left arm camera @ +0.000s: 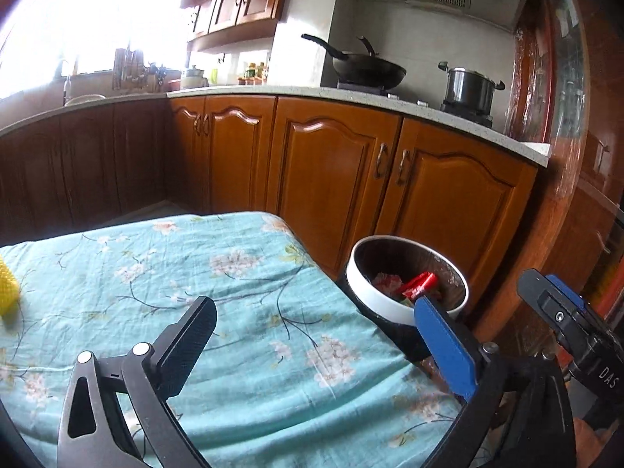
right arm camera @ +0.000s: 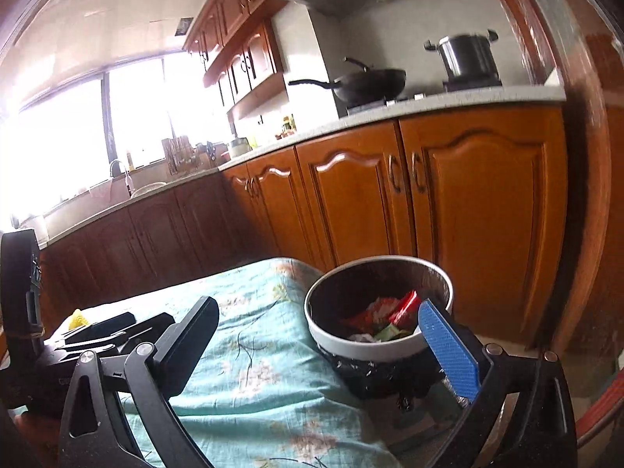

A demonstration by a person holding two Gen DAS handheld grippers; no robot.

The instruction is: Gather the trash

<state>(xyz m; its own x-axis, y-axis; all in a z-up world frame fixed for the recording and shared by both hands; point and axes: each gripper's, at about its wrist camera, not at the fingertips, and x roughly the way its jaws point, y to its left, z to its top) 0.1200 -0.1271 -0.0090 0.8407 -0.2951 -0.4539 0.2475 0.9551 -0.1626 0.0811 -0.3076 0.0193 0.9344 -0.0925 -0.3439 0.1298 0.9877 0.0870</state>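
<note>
**Q:** Nearest the lens in the left wrist view, what was shown?

**A:** Spread wide, the left gripper [left arm camera: 316,331] held nothing; its black finger [left arm camera: 187,347] and blue-padded finger [left arm camera: 448,347] stood well apart above the floral tablecloth [left arm camera: 195,273]. Beyond the blue pad, off the table's corner, stood the white-rimmed trash bin [left arm camera: 362,288], with a red wrapper [left arm camera: 419,284] and other scraps inside. A yellow object [left arm camera: 7,288] lay at the cloth's left edge. The right gripper's body [left arm camera: 565,319] appeared at the right.

**Q:** And the right wrist view?

**A:** Equally spread and empty, the right gripper [right arm camera: 323,335] faced the same trash bin [right arm camera: 374,347], whose contents, the red wrapper [right arm camera: 405,304] among them, were plainly visible. The left gripper [right arm camera: 97,331] lay to the left over the tablecloth [right arm camera: 253,351], with the yellow object [right arm camera: 78,318] just behind it.

**Q:** Which step was in hand?

**A:** Judged from empty jaws beside a filled bin, a deposit appeared complete. If the yellow object was trash, which could not be told, the next move called for reaching back across the cloth and closing on it; otherwise the cloth looked cleared.
</note>
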